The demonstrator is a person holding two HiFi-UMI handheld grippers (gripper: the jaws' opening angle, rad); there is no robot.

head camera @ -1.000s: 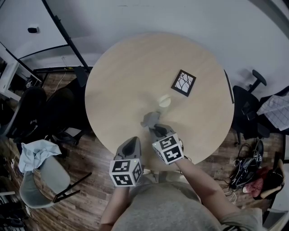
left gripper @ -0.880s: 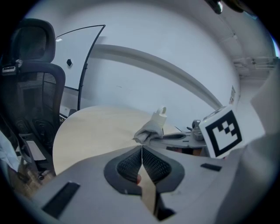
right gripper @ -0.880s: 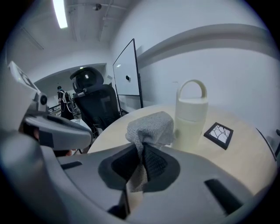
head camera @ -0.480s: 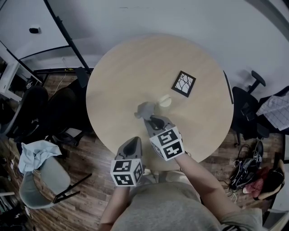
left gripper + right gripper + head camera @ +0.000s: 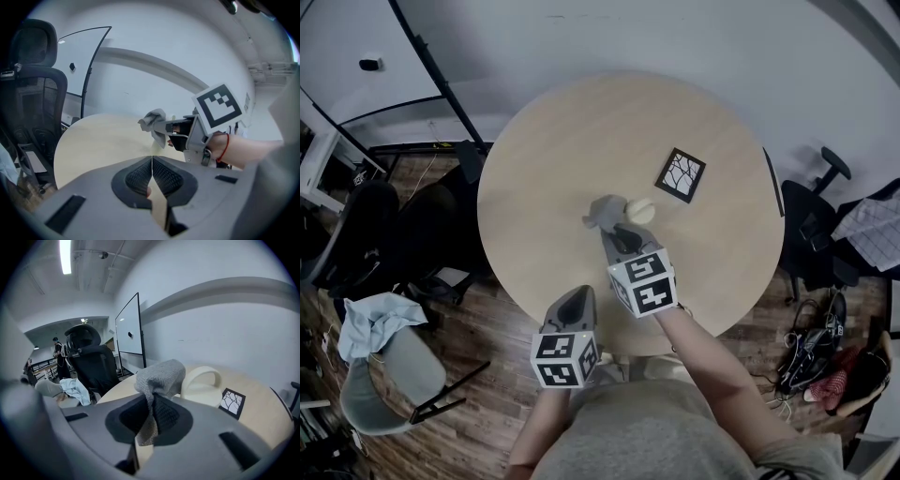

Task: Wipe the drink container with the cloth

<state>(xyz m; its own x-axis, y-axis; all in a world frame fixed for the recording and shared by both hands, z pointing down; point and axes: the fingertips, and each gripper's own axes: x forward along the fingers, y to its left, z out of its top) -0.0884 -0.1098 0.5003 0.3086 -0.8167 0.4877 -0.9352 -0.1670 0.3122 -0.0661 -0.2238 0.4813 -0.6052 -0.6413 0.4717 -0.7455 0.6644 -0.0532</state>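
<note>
A cream drink cup (image 5: pixel 642 209) with a handle stands upright near the middle of the round wooden table (image 5: pixel 553 159). My right gripper (image 5: pixel 617 234) is shut on a grey cloth (image 5: pixel 603 214), which sits against the cup's left side. In the right gripper view the cloth (image 5: pixel 158 373) bunches above the jaws, with the cup (image 5: pixel 202 382) just behind it. My left gripper (image 5: pixel 574 302) hangs back at the table's near edge, shut and holding nothing. The left gripper view shows the right gripper (image 5: pixel 183 132) carrying the cloth (image 5: pixel 153 120).
A black square coaster (image 5: pixel 682 173) with a branch pattern lies on the table, right of the cup. Black office chairs (image 5: pixel 366 234) stand to the left and a grey chair with a pale cloth (image 5: pixel 373 319) at lower left. Another chair (image 5: pixel 811 220) and shoes are on the right.
My right gripper has carried the cloth away from me across the table, up to the cup's left side. The left gripper has stayed put.
</note>
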